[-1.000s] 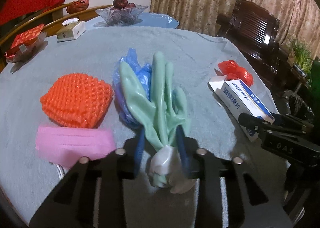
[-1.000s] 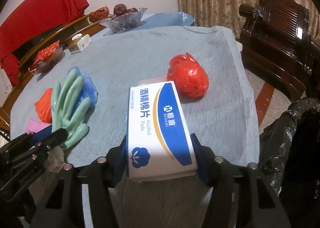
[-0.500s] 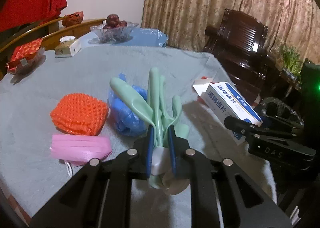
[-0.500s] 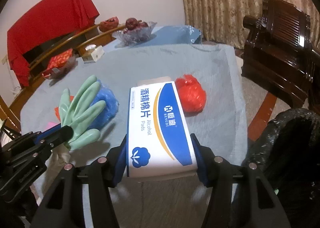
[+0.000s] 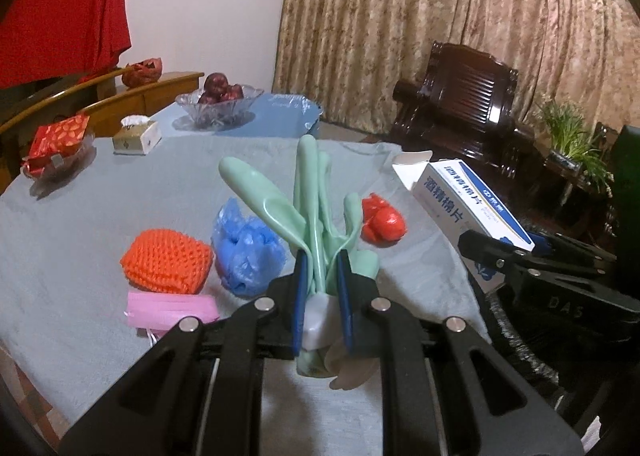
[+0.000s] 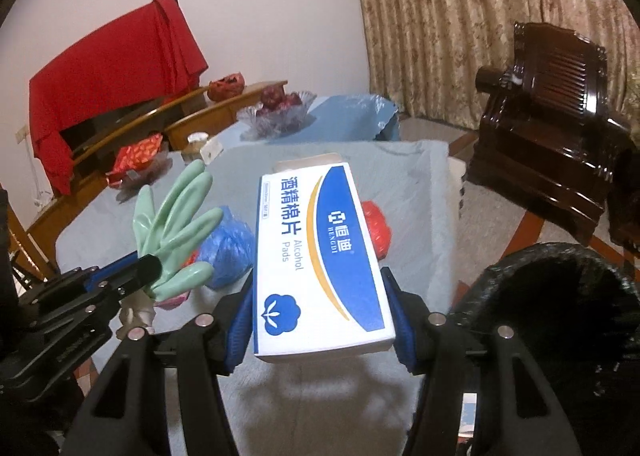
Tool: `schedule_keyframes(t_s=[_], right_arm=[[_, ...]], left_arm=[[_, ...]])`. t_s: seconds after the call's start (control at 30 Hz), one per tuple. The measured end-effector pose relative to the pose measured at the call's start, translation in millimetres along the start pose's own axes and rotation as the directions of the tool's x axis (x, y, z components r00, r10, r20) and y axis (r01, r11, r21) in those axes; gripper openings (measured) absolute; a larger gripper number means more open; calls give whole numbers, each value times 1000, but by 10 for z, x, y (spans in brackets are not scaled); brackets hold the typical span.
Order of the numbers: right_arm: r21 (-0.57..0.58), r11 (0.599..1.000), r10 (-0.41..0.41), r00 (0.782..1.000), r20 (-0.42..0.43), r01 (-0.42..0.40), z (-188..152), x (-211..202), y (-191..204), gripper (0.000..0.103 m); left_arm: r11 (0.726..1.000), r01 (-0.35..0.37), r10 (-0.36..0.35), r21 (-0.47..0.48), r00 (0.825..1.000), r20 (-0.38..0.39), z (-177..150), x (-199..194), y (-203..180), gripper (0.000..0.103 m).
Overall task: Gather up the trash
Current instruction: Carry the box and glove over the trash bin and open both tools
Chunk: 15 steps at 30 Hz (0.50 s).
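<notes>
Both tongs are lifted above the bench [image 5: 100, 192] and each one is pinching a thing. Left tongs [image 5: 322, 268] have just closed tight on the cuff of the green glove [image 5: 316, 200]. Right tongs [image 6: 320, 296] clamp the alcohol pads box [image 6: 320, 256], beside the black trash bag [image 6: 560, 296].
</notes>
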State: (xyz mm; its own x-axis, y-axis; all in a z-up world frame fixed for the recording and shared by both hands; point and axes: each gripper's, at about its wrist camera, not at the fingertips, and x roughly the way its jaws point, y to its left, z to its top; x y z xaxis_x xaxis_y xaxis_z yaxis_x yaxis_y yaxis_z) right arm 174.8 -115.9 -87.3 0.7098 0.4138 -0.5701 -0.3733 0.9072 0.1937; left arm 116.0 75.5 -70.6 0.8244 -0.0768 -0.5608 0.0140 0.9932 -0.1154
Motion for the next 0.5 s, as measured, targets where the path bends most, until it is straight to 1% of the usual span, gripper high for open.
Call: schedule_keyframes(t_s=[0.23,0.5], right_arm=[[11,999,-40,998,47,39,30,-375,-155,57],[46,992,-118,988,100,114,-13,-832,-472,57]], left_arm=[[998,59,-60,33,997,39,76,-157,-299,14],[987,137,-142,78,988,60,154,-219,-738,14]])
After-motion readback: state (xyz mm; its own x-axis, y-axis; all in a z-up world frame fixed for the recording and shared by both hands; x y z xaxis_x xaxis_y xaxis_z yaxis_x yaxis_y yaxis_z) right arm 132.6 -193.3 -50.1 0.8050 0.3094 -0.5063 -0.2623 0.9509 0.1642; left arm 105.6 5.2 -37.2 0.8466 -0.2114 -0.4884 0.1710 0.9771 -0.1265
